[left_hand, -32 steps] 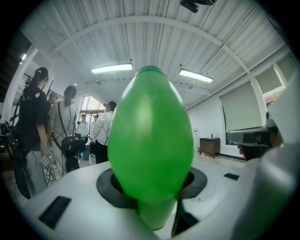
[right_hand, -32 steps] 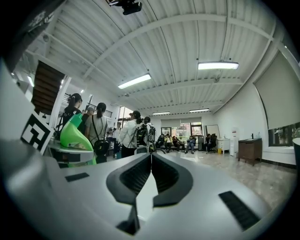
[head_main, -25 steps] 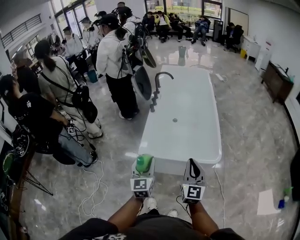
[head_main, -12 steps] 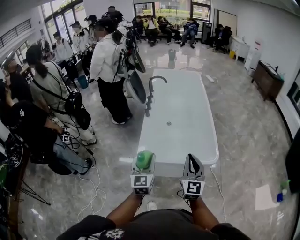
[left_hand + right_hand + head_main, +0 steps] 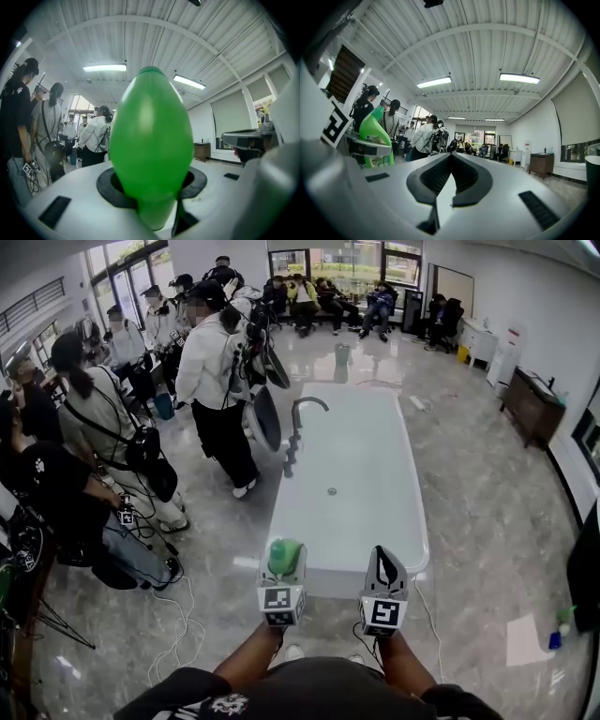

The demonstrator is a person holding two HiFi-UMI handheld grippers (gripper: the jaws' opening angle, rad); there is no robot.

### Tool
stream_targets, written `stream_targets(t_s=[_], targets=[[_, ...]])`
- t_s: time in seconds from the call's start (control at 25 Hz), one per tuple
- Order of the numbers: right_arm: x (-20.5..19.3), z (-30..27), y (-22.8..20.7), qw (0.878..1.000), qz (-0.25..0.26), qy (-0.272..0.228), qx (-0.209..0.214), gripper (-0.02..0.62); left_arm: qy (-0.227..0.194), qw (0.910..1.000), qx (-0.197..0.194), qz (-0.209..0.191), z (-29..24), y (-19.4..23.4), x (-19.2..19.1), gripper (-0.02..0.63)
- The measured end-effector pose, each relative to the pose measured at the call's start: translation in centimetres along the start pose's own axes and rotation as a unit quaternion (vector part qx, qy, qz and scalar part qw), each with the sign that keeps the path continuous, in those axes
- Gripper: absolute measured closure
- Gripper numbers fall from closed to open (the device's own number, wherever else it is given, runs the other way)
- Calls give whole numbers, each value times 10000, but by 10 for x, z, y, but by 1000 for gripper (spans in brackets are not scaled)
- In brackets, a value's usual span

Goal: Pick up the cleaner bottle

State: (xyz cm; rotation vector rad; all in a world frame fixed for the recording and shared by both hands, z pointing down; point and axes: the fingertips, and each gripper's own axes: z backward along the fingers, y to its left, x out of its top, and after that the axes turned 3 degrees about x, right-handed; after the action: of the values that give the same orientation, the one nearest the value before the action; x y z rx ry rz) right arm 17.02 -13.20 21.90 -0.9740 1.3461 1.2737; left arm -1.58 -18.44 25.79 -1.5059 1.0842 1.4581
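One step seems done: the left hand-held gripper [image 5: 283, 570], low centre of the frame, is clamped on the green cleaner bottle [image 5: 285, 556], held clear above the floor [image 5: 211, 610]; the right hand-held gripper [image 5: 384, 566] has jaws together, empty; little remains

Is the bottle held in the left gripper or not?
Held. The green bottle stands between the left gripper's jaws, which close on its sides. In the head view it sits in that gripper.

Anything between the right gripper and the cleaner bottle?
Nothing. The head view shows a bare gap between the right gripper and the cleaner bottle, with only the bathtub beyond.
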Motion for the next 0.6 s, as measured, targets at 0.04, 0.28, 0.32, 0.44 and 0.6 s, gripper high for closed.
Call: stream_targets(t_s=[0.04,0.28,0.32,0.44,0.6], targets=[[0,1,-1,10000,-3,-15,23,580,37,10000,39,4,0,-1,-1,425],[4,0,-9,9999,-16,-105,83,580,-1,10000,92,-23,-4,-7,0,425],[4,0,-10,9999,-24,-114,84,580,38,9999,127,-30,-3,-7,0,425],[6,0,-12,9999,-48,-121,57,580,111,9998,143,-51,-3,-8,0,425],[11,-1,-17,9998,-28,-158,81,580,66,9999,106,-62,-4,-14,4,425]])
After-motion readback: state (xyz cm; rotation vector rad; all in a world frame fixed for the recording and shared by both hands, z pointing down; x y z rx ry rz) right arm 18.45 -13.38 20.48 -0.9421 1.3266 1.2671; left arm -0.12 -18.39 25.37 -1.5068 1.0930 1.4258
